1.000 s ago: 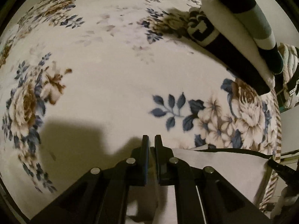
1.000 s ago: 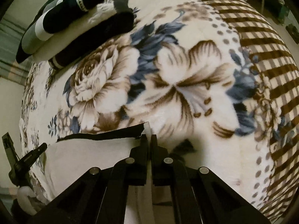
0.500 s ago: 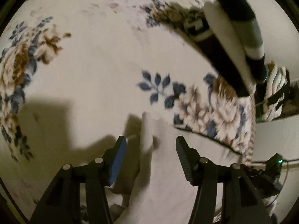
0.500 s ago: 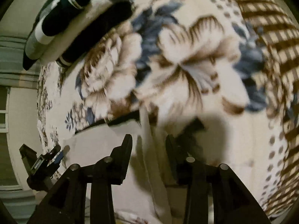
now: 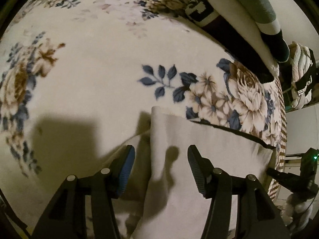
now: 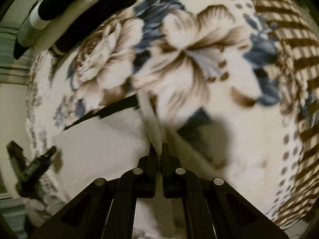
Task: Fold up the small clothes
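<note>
A white garment with a black trim lies on the floral blanket. My left gripper is open just above it. A raised fold of the cloth runs between its blue pads, which do not press it. In the right wrist view the same garment fills the lower left, black trim along its far edge. My right gripper is closing, its jaws nearly together and pinching a ridge of the white cloth at the garment's right edge.
A stack of folded clothes in black, white and grey rests on the far side of the blanket, also seen as the stack at upper left. More crumpled clothes lie beyond the bed's right edge. The brown checked border marks the blanket's edge.
A second ago both grippers were shut on the white cloth. Both then opened and let it drop; the left stays open and has shifted slightly, and the right has closed on the cloth again.
</note>
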A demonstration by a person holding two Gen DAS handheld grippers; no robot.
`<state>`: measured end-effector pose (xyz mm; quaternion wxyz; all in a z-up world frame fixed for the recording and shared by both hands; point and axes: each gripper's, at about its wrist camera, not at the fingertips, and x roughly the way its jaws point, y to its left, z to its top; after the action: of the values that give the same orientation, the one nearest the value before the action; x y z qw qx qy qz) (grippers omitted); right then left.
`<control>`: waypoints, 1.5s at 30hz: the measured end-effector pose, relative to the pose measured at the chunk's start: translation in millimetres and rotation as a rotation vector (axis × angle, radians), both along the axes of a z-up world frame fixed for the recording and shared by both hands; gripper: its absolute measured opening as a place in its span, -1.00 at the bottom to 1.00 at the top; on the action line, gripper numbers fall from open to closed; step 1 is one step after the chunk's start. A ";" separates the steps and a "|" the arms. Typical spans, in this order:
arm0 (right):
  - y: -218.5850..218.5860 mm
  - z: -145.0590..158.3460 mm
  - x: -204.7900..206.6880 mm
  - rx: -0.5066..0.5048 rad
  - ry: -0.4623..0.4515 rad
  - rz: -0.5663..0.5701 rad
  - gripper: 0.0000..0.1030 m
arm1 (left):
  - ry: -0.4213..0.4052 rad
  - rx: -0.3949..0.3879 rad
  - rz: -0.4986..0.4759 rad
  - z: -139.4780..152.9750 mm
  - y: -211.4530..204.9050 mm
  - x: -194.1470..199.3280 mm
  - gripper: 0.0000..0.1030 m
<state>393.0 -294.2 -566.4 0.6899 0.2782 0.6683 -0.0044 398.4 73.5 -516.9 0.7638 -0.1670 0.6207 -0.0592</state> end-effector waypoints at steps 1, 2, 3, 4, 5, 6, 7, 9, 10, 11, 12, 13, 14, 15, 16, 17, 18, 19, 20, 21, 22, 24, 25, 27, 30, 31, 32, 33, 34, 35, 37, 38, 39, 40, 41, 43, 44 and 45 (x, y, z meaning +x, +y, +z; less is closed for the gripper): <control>-0.2 4.8 -5.4 0.028 0.009 -0.005 -0.81 | -0.005 0.006 -0.002 3.4 -0.3 -4.4 0.02; 0.0 8.7 -9.8 0.044 0.009 -0.007 -0.74 | -0.009 0.018 -0.004 7.3 -0.5 -9.9 0.02; -0.1 13.5 -15.9 0.053 0.006 -0.008 -0.54 | -0.012 0.029 -0.008 10.7 -0.6 -15.8 0.02; 0.3 18.4 -23.6 0.052 0.005 -0.009 -0.35 | -0.013 0.033 -0.009 13.1 -0.5 -21.1 0.02; 1.5 21.2 -32.0 0.042 0.013 -0.005 -0.29 | -0.012 0.035 -0.007 15.2 -0.3 -26.4 0.02; 3.5 21.5 -38.6 0.039 0.026 0.004 -0.23 | -0.008 0.032 -0.002 16.8 0.6 -33.0 0.02; 7.1 16.3 -46.2 0.045 0.053 0.017 -0.23 | -0.001 0.026 0.002 16.9 1.0 -37.7 0.02; 12.9 3.1 -57.0 0.049 0.093 0.029 -0.23 | 0.018 0.018 0.007 15.8 1.1 -45.8 0.02; 16.6 -7.5 -62.0 0.043 0.123 0.028 -0.28 | 0.028 0.018 0.007 15.2 1.3 -50.1 0.02; 18.3 -12.0 -64.8 0.047 0.125 0.017 -0.44 | 0.034 0.021 0.007 15.0 1.3 -53.2 0.02; 19.5 -13.1 -67.1 0.050 0.108 0.002 -0.93 | 0.041 0.026 0.006 14.7 1.3 -56.7 0.02; 22.4 -11.2 -67.7 0.036 0.095 0.007 -0.92 | 0.046 0.029 0.008 14.4 1.2 -58.8 0.02; 23.5 -8.1 -68.4 0.002 0.084 0.009 -0.92 | 0.054 0.027 0.010 13.0 1.0 -61.9 0.02; 22.2 -4.0 -69.1 -0.033 0.072 0.004 -0.93 | 0.063 0.027 0.007 10.6 -0.8 -64.1 0.02; 16.6 -0.4 -71.2 -0.078 0.064 -0.017 -0.93 | 0.080 0.026 -0.001 5.4 -3.7 -65.5 0.02; 12.7 -1.7 -71.6 -0.092 0.067 -0.039 -0.93 | 0.094 0.029 -0.008 -0.7 -6.6 -67.0 0.02; 8.2 -4.6 -72.1 -0.088 0.075 -0.053 -0.93 | 0.109 0.062 -0.018 -11.4 -10.7 -68.7 0.02; 7.7 -10.8 -71.7 -0.075 0.091 -0.052 -0.93 | 0.128 0.089 -0.022 -20.5 -13.0 -69.7 0.02; 7.2 -12.6 -70.6 -0.075 0.093 -0.052 -0.93 | 0.150 0.098 -0.023 -30.0 -14.0 -70.6 0.02; 9.4 -12.0 -67.6 -0.075 0.092 -0.042 -0.93 | 0.170 0.097 -0.013 -38.4 -13.2 -71.5 0.02; 14.2 -9.2 -64.8 -0.078 0.088 -0.020 -0.93 | 0.176 0.088 0.006 -41.7 -10.8 -72.0 0.02; 15.8 -6.3 -62.7 -0.069 0.084 -0.012 -0.92 | 0.168 0.059 0.033 -35.3 -5.8 -72.1 0.02; 14.8 -5.9 -62.1 -0.054 0.085 -0.019 -0.81 | 0.159 0.053 0.037 -30.4 -3.6 -72.6 0.02; 7.3 -3.7 -68.8 -0.009 0.087 -0.055 -0.45 | 0.124 0.045 0.047 -14.7 2.2 -75.9 0.02; 0.2 8.7 -99.6 0.028 0.018 -0.173 0.21 | 0.085 0.053 0.056 3.7 6.3 -80.6 0.02; -0.9 11.8 -114.0 0.043 -0.001 -0.225 0.29 | 0.071 0.048 0.056 7.0 6.3 -81.3 0.02; -0.6 12.4 -130.0 0.063 -0.014 -0.282 0.32 | 0.063 0.047 0.053 8.5 5.6 -81.0 0.02; 0.5 10.0 -149.3 0.086 -0.020 -0.355 0.34 | 0.061 0.050 0.040 8.2 2.5 -79.3 0.03; 1.5 5.5 -165.9 0.107 -0.020 -0.422 0.34 | 0.069 0.059 0.018 6.4 -2.3 -76.7 0.07; 2.1 0.8 -180.0 0.127 -0.017 -0.481 0.34 | 0.074 0.066 -0.011 4.2 -8.9 -74.2 0.10; 8.9 -13.1 -207.2 0.191 -0.024 -0.593 0.34 | 0.056 0.065 -0.066 2.7 -23.0 -69.1 0.13; 15.3 -23.2 -220.3 0.216 -0.043 -0.656 0.34 | 0.046 0.060 -0.105 2.0 -31.8 -65.8 0.14; 23.5 -30.6 -227.8 0.233 -0.072 -0.696 0.35 | 0.039 0.060 -0.142 0.9 -39.6 -64.6 0.23; 28.1 -41.0 -235.4 0.265 -0.120 -0.746 0.35 | 0.033 0.069 -0.186 -0.9 -50.6 -62.7 0.39; 32.2 -51.4 -239.6 0.298 -0.158 -0.790 0.35 | 0.034 0.071 -0.215 -2.6 -55.9 -61.7 0.45; 38.5 -70.3 -242.5 0.376 -0.226 -0.874 0.35 | 0.042 0.063 -0.280 -10.9 -72.7 -61.2 0.47; 42.5 -79.8 -242.9 0.424 -0.279 -0.918 0.35 | 0.049 0.067 -0.296 -14.8 -77.8 -58.9 0.50; 46.5 -86.2 -242.1 0.437 -0.314 -0.952 0.35 | 0.061 0.076 -0.321 -22.5 -84.4 -58.4 0.63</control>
<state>150.9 -247.7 -652.6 0.6292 0.6842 0.3430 -0.1356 340.0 -10.9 -539.4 0.7312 -0.0383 0.6640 -0.1517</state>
